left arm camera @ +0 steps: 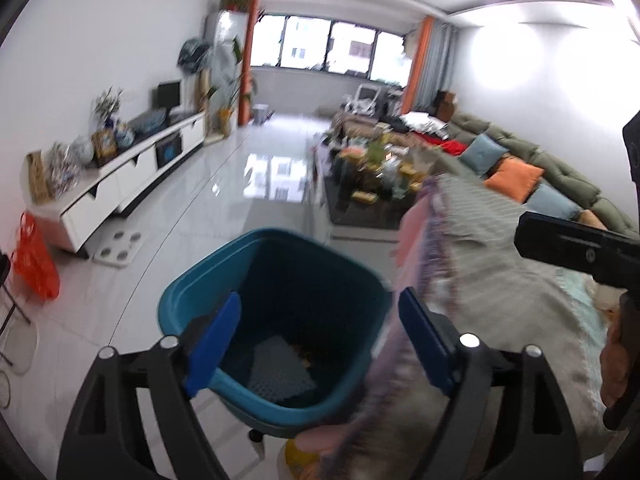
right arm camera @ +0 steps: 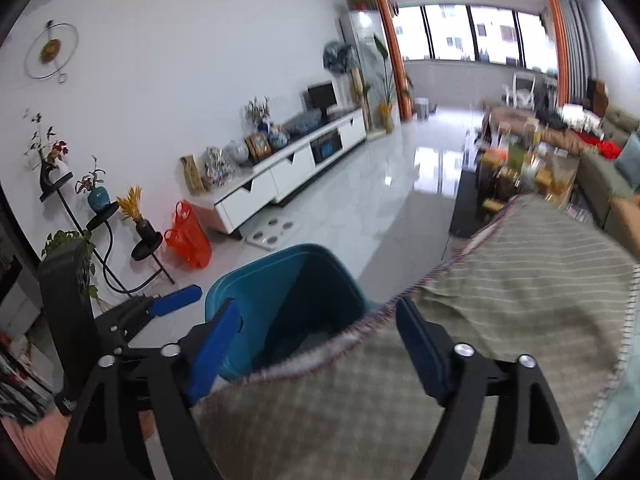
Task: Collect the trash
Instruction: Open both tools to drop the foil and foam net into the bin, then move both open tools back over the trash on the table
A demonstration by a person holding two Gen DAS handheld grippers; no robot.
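Note:
A teal trash bin (left arm camera: 224, 292) stands on the floor beside a cloth-covered table; it also shows in the right wrist view (right arm camera: 256, 280). White paper trash (left arm camera: 276, 372) lies at its bottom. My left gripper (left arm camera: 320, 340) is open and empty, hovering right over the bin's mouth. My right gripper (right arm camera: 316, 344) is open and empty, above the table's striped cloth (right arm camera: 520, 264) at its edge next to the bin. The left gripper's blue finger (right arm camera: 172, 300) shows at the left of the right wrist view.
A white TV cabinet (right arm camera: 288, 172) with vases runs along the left wall. An orange plastic bag (right arm camera: 188, 236) and a white scale (right arm camera: 272, 232) lie on the tiled floor. A cluttered coffee table (left arm camera: 380, 172) and green sofa (left arm camera: 520, 152) stand farther back. A black plant stand (right arm camera: 100, 216) stands at left.

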